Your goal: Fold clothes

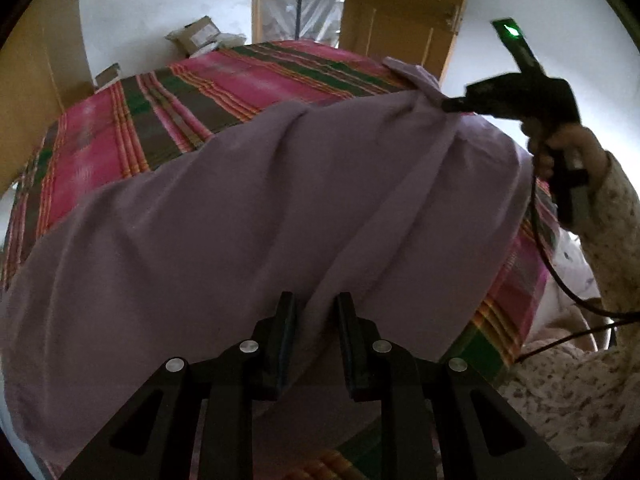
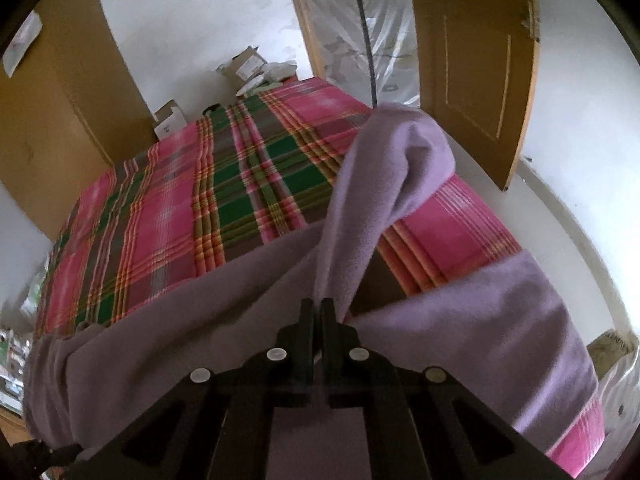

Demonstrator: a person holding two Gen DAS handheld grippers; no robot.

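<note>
One lilac garment [image 1: 240, 216], one plaid bedcover [image 2: 168, 216], two grippers — left [image 1: 316, 304], right [image 2: 317, 305] — two wooden doors [image 2: 476, 60].

lilac garment [image 1: 248, 216] cut off at left edge, bed [image 2: 168, 216] partly hidden

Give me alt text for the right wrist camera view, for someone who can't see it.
The right gripper, its fingers closed, pinches a fold of a lilac garment and lifts it off a bed covered in a pink and green plaid sheet. The rest of the garment lies spread across the near end of the bed; behind are white walls, an open wooden door and cardboard boxes.
</note>
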